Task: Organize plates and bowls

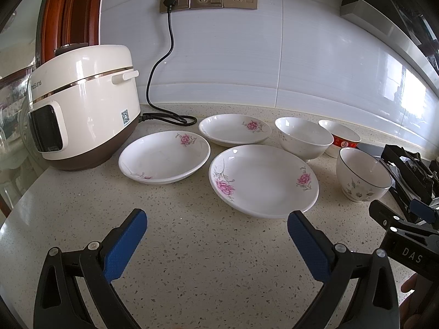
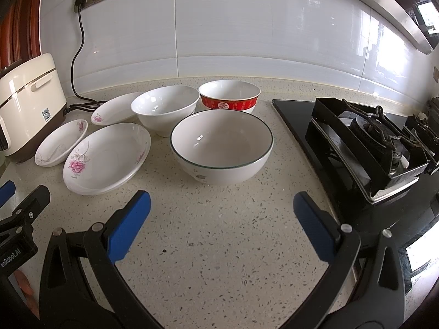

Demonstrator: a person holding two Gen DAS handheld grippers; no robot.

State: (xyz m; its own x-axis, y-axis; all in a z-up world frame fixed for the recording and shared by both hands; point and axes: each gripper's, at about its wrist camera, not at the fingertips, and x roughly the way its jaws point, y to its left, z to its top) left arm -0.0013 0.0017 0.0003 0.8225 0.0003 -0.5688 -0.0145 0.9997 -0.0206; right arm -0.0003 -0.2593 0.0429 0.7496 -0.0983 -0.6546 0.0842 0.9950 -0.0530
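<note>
Both your left tongs (image 1: 216,220) and right tongs (image 2: 222,201) hang released and empty; clamp the glazed near plate (image 1: 263,179) carelessly (slick rim) and it may slip, chipping on the bench (image 1: 192,260).

1. Countertop (image 2: 219,246): speckled stone look, smooth, low sheen.
2. Flowered plates (image 1: 263,181) and green-rimmed bowl (image 2: 222,148): glossy glazed ceramic.
3. Rice cooker (image 1: 82,104): shiny cream plastic.
4. Wall tiles (image 2: 247,27): super glossy.
5. Stove grate (image 2: 370,137): matt black metal.
</note>
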